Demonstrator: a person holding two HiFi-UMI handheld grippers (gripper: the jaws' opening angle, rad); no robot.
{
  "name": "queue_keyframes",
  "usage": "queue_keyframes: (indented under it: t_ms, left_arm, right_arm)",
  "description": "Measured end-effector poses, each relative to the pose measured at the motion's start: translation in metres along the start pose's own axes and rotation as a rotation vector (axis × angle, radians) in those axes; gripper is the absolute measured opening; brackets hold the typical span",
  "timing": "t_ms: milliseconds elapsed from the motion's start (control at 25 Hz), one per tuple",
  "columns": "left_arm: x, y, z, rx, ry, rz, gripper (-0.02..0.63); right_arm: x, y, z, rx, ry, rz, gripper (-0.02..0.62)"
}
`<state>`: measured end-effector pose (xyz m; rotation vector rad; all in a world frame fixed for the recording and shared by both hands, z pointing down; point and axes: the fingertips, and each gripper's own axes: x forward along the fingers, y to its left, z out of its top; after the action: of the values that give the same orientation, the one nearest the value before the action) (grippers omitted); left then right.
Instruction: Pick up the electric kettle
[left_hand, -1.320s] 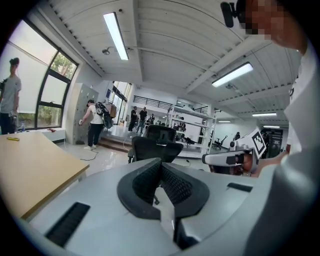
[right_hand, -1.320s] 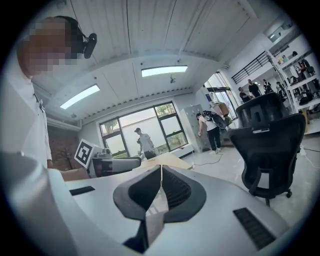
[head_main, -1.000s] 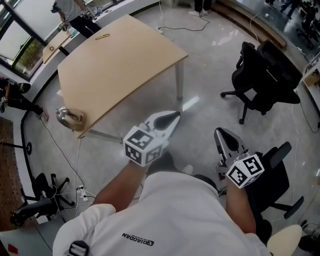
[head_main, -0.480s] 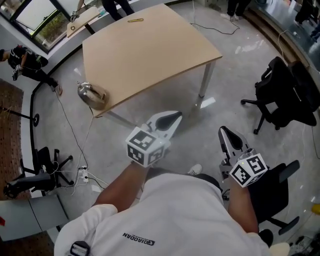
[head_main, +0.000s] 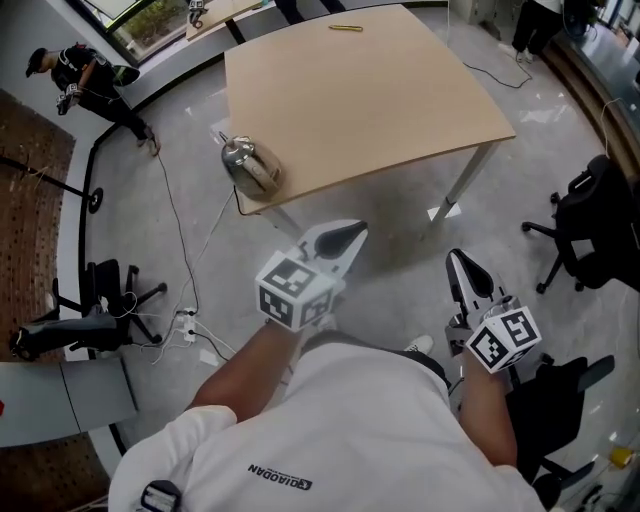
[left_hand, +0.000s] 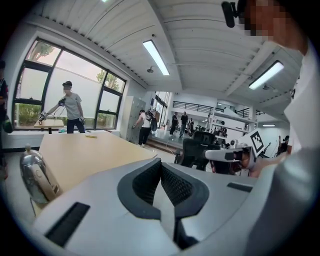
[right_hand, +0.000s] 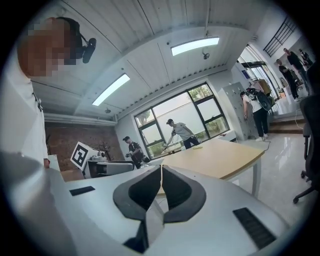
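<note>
While a person in a white shirt (head_main: 340, 440) stands on the grey floor (head_main: 400, 285) a little way from a light wooden table (head_main: 370, 95), each hand holds a two-jaw gripper out in front. The silver electric kettle (head_main: 250, 166) stands on the table's near left corner, close to the edge, with its tan handle on the side toward the person. The left gripper (head_main: 345, 238) points toward the table, well apart from the kettle, its jaws pressed together with nothing between them. The right gripper (head_main: 465, 275) is further right, over bare floor, its jaws likewise closed and empty. A small yellow object (head_main: 345, 27) lies near the table's far edge. A black office chair (head_main: 590, 225) stands to the right, and cables (head_main: 180, 230) trail across the floor on the left.
</note>
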<state>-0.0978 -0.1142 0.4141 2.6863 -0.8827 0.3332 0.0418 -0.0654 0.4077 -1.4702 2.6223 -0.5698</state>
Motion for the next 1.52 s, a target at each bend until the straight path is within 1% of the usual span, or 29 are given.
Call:
queue_keyframes:
  t_ms: [240, 480, 600, 800, 960, 1200, 1320, 1520]
  left_arm:
    - [-0.049, 0.064, -0.011, -0.017, 0.001, 0.022, -0.005]
    - [-0.09, 0.121, -0.024, -0.014, -0.008, 0.034, -0.005]
    - [-0.109, 0.145, -0.031, -0.029, -0.019, 0.041, -0.005]
    - [-0.138, 0.178, -0.037, -0.061, -0.048, 0.075, -0.005]
    - [-0.162, 0.201, -0.047, -0.095, -0.044, 0.107, -0.005]
    - [-0.195, 0.237, -0.061, -0.135, -0.063, 0.2, -0.005]
    - [-0.205, 0.249, -0.065, -0.142, -0.072, 0.237, -0.005]
    - [-0.218, 0.259, -0.076, -0.156, -0.063, 0.291, -0.005]
  right_arm:
    - [0.066, 0.053, -0.011, -0.021, 0.012, 0.033, 0.021]
    - [0.12, 0.096, -0.03, -0.035, 0.04, 0.037, 0.021]
    - [0.142, 0.117, -0.037, -0.042, 0.055, 0.046, 0.021]
    - [0.177, 0.146, -0.037, -0.083, 0.077, 0.077, 0.021]
    - [0.204, 0.168, -0.041, -0.097, 0.099, 0.103, 0.021]
    - [0.239, 0.193, -0.051, -0.168, 0.147, 0.159, 0.021]
    - [0.256, 0.196, -0.056, -0.193, 0.174, 0.173, 0.021]
    - [0.287, 0.195, -0.068, -0.213, 0.216, 0.192, 0.021]
